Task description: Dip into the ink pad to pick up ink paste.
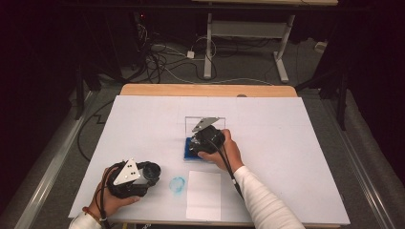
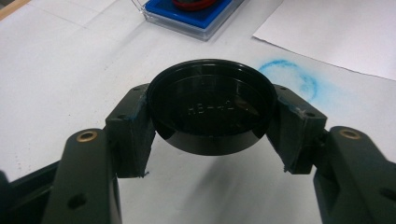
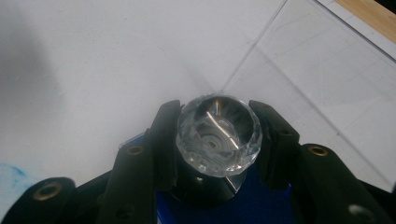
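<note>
A black round cap (image 2: pixel 212 105) sits crosswise between the jaws of my left gripper (image 2: pixel 212 121), which is shut on its rim; this gripper (image 1: pixel 143 175) rests near the table's front left. My right gripper (image 3: pixel 215 144) is shut on a stamp with a clear faceted knob (image 3: pixel 217 134) and a dark body. It holds the stamp over a blue ink pad (image 1: pixel 190 152) in a clear case at the table's middle, where the right gripper (image 1: pixel 203 142) points down. The case's clear lid (image 1: pixel 191 125) stands open behind. Whether the stamp touches the pad is hidden.
A blue ring-shaped stamp mark (image 1: pixel 177 184) lies on the white table cover, beside a white paper sheet (image 1: pixel 204 194) near the front edge. In the left gripper view the ink pad (image 2: pixel 196 14) holds something red. Cables and a desk frame lie on the floor beyond.
</note>
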Motion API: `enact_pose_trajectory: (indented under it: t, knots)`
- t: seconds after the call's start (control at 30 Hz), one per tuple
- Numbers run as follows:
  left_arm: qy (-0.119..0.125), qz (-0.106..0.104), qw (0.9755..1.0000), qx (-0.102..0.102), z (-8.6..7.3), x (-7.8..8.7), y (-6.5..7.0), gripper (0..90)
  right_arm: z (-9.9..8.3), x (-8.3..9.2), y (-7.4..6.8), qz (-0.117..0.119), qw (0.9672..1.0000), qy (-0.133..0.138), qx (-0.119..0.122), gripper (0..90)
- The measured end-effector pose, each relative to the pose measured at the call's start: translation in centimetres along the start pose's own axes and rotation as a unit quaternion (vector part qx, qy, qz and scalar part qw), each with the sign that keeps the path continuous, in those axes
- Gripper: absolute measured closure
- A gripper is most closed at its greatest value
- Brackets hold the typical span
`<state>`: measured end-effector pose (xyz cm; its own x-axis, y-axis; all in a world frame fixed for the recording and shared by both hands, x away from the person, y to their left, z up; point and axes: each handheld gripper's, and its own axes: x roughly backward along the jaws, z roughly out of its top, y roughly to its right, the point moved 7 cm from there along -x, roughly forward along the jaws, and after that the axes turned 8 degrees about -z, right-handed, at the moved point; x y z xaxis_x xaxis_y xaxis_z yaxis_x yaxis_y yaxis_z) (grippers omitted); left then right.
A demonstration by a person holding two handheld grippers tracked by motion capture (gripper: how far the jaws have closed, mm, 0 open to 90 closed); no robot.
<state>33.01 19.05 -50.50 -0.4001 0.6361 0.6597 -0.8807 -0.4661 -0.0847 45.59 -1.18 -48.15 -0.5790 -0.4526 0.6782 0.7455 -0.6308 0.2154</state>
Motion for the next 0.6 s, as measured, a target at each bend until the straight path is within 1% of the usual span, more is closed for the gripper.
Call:
enact_pose_trajectory:
  t: [0.07,0.1,0.2,0.3,0.47,0.6]
  knots:
    - [-0.001,-0.001,1.0000,0.000,-0.04,-0.01,0.00,36.2,-0.01,-0.01,-0.01,0.001,1.0000,0.001,-0.002,57.0]
    - [0.004,-0.001,1.0000,0.005,0.02,-0.08,0.07,36.2,0.00,0.02,-0.10,-0.002,1.0000,0.000,0.001,57.0]
    - [0.004,-0.002,1.0000,0.005,0.05,-0.10,0.08,36.2,0.00,0.09,-0.25,-0.007,0.9999,-0.003,0.007,57.0]
    - [0.004,-0.002,1.0000,0.005,0.06,-0.11,0.09,36.2,-0.02,0.12,-0.22,-0.006,0.9999,-0.004,0.007,57.1]
    - [0.006,-0.004,1.0000,0.005,0.05,-0.06,0.13,36.2,-0.05,0.08,-0.08,-0.004,1.0000,0.001,0.000,57.0]
    - [0.006,-0.004,1.0000,0.006,0.01,-0.08,0.10,36.2,-0.06,0.13,-0.23,-0.008,1.0000,0.000,0.004,57.0]
